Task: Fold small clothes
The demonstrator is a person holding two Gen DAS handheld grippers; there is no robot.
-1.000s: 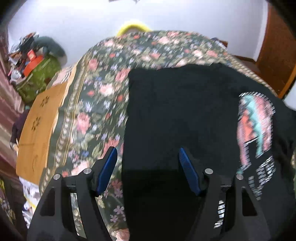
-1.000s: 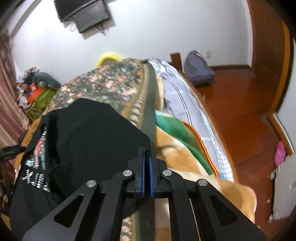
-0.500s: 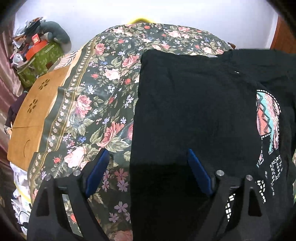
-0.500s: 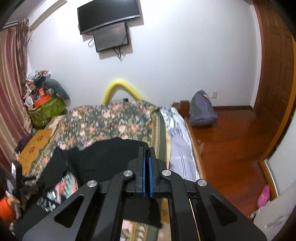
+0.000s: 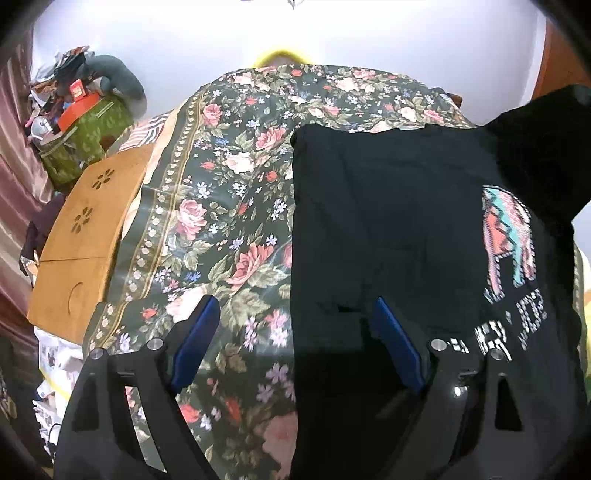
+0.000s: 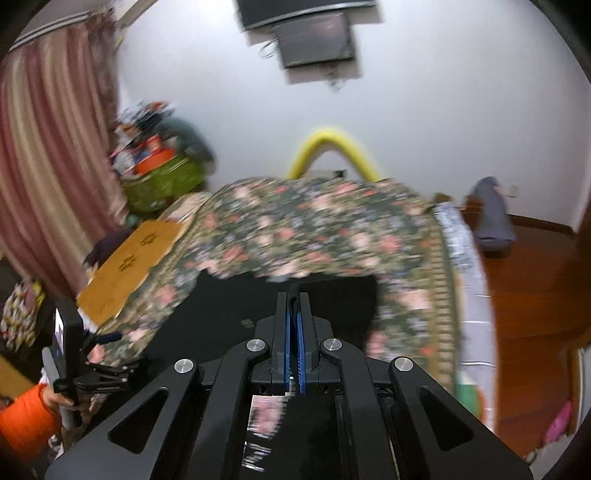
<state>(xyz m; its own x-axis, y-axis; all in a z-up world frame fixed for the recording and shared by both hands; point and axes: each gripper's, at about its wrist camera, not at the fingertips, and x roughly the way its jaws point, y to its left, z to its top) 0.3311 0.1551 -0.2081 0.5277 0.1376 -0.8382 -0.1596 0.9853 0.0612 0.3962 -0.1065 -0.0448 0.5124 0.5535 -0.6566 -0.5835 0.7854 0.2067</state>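
Note:
A black T-shirt (image 5: pixel 388 229) with a pink and teal print lies on the floral bedspread (image 5: pixel 229 206). Its left side is folded over. My left gripper (image 5: pixel 291 328) is open and hovers over the shirt's left edge near the hem, one finger above the bedspread, one above the cloth. My right gripper (image 6: pixel 294 295) is shut on an edge of the black T-shirt (image 6: pixel 258 302) and holds it lifted. That lifted part shows as a raised black flap at the right of the left wrist view (image 5: pixel 546 147).
A wooden lap table (image 5: pixel 88 236) lies at the bed's left edge, with a green bag (image 5: pixel 85 144) of clutter behind it. A yellow headboard arch (image 6: pixel 332 147) and a wall TV (image 6: pixel 310 33) are at the far end. Wooden floor (image 6: pixel 532 295) lies right.
My right gripper has swung left and lifted the shirt edge over the bed; its view now faces the headboard. My left gripper has stayed open over the shirt's left edge.

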